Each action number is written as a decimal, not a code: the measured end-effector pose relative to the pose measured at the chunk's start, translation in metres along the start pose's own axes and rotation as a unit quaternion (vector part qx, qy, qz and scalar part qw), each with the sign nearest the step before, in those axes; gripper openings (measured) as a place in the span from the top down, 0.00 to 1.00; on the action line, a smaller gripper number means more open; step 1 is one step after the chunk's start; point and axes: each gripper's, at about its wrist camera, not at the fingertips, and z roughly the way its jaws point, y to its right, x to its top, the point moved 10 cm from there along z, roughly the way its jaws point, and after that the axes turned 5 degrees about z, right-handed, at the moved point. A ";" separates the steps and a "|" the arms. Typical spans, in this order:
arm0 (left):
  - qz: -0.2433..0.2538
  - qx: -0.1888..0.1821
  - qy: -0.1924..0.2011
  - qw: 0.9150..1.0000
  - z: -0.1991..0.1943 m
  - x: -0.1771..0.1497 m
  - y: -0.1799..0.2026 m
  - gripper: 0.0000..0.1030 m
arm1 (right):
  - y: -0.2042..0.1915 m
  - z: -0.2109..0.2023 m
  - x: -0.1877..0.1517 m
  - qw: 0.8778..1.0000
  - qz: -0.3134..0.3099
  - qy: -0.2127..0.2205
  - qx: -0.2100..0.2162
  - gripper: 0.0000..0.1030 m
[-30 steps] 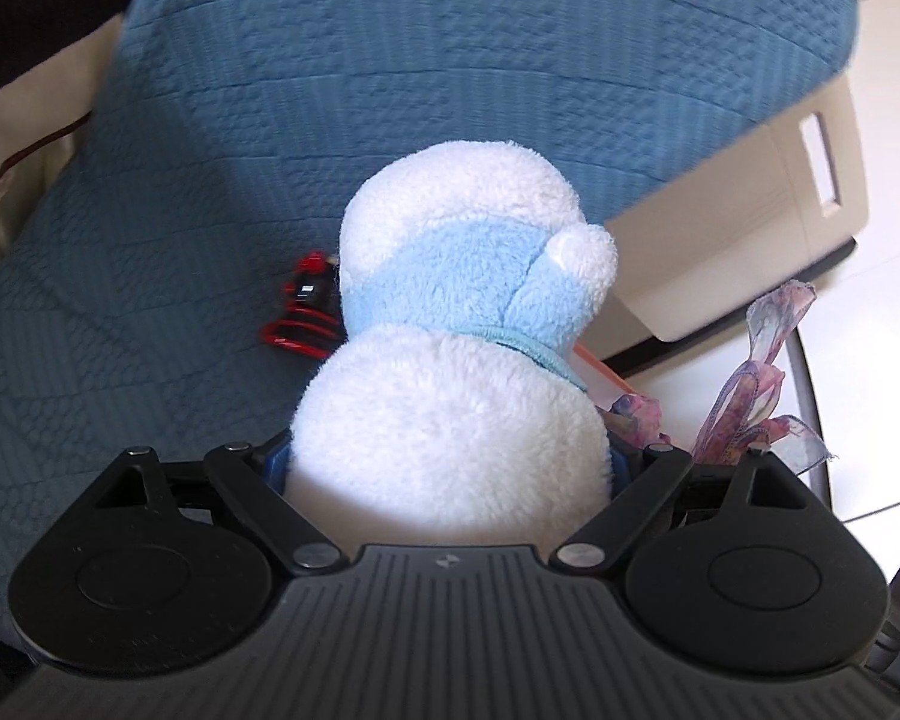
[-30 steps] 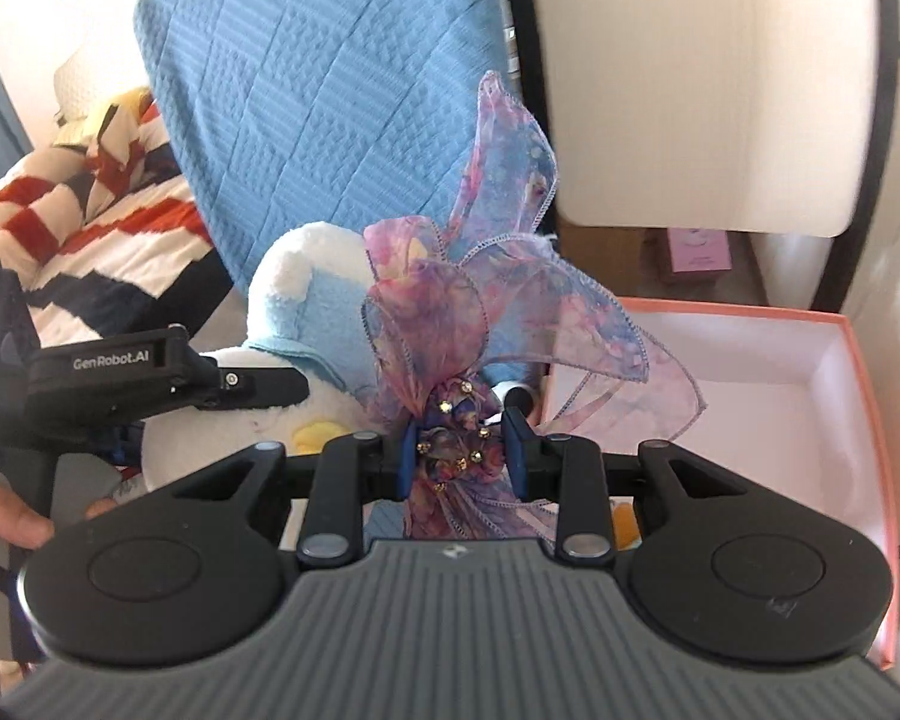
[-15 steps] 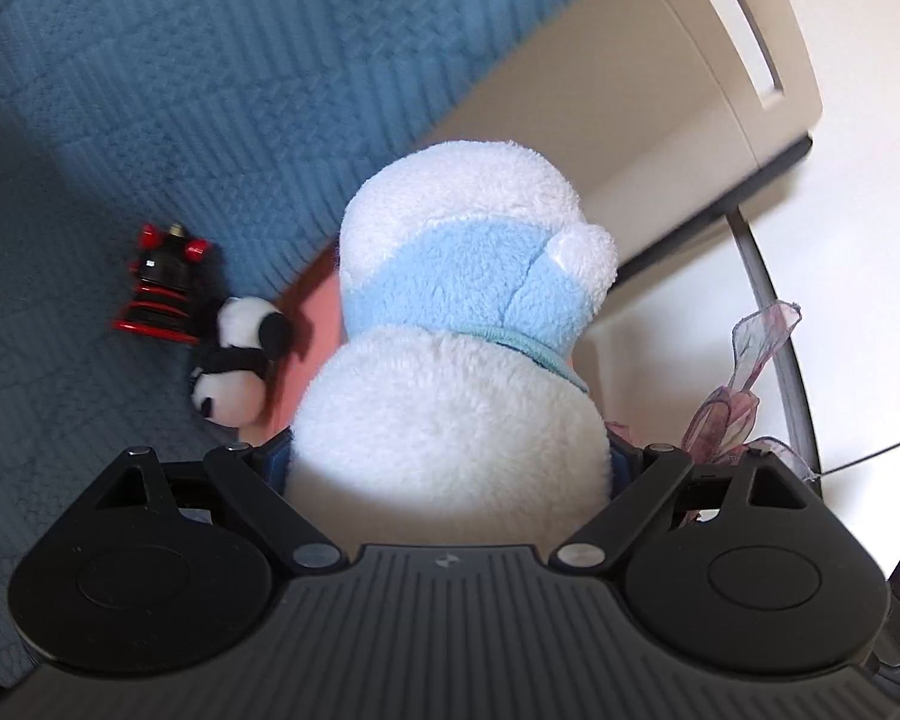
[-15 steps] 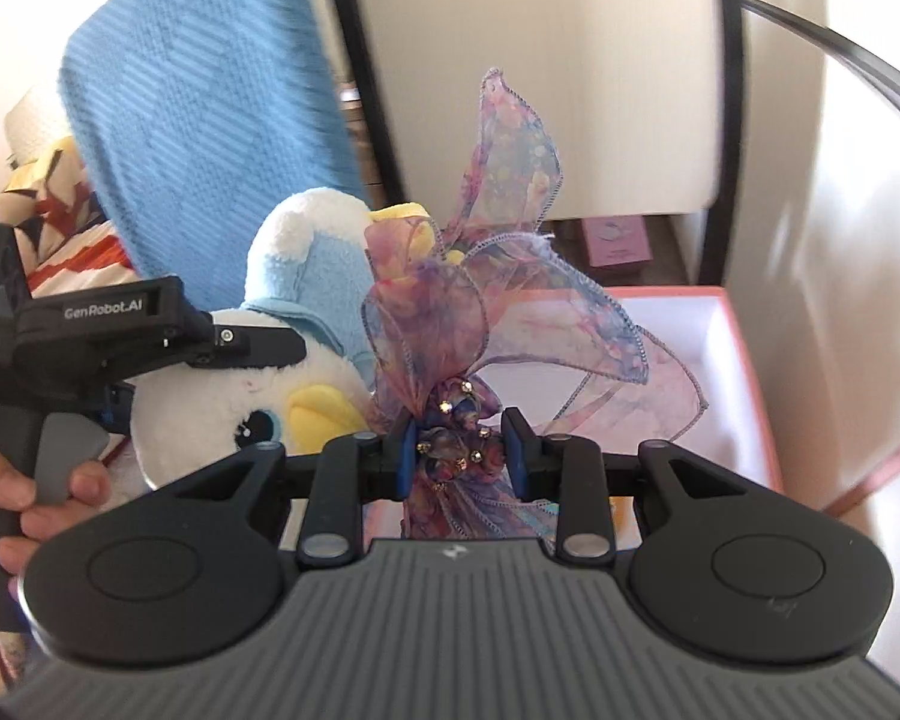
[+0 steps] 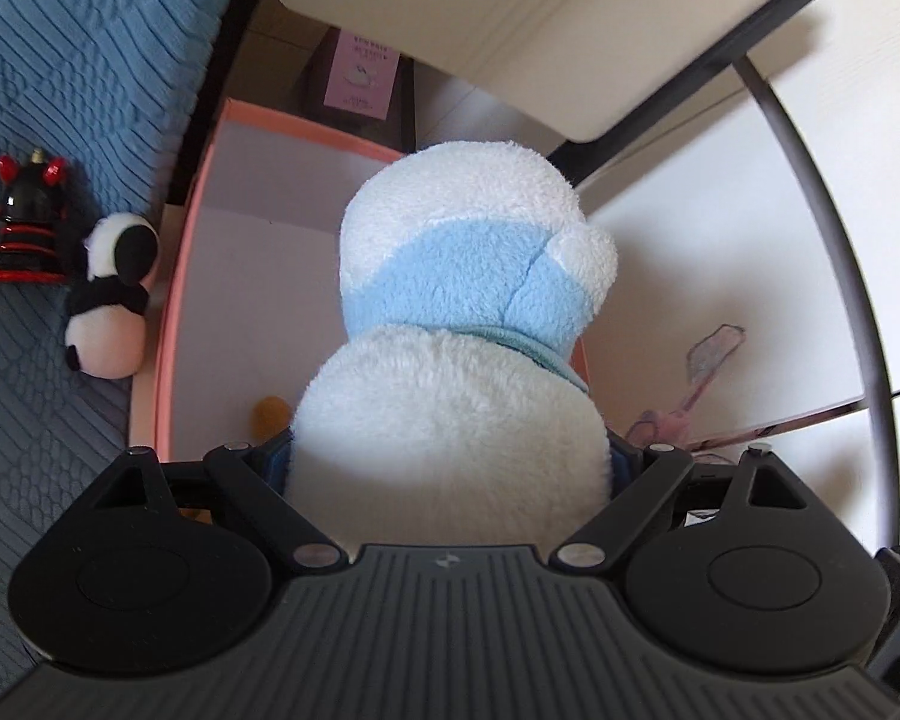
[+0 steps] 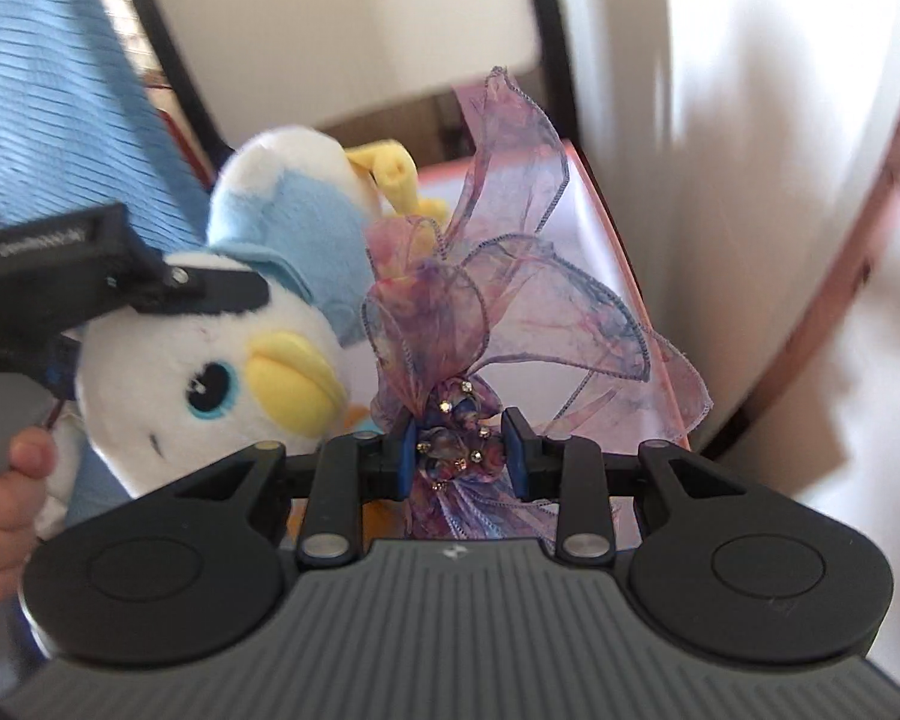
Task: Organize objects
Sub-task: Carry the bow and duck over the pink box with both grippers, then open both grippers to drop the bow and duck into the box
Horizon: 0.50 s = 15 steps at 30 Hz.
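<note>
My left hand-held gripper [image 5: 450,468] is clamped on the plush duck [image 5: 468,324], carrying it above the open pink box [image 5: 174,276]. My right hand-held gripper [image 6: 459,456] is pinched tight on the beaded knot of the sheer ribbon bow [image 6: 486,312], also over the box and just beside the duck. On the blue quilt [image 5: 60,60] left of the box I see a panda plush [image 5: 111,294] touching a black-and-red figurine [image 5: 27,222].
</note>
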 end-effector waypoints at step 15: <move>0.038 0.003 -0.031 0.999 0.031 0.001 0.017 0.09 | 0.029 0.022 -0.001 0.999 0.043 -0.002 -0.019 0.61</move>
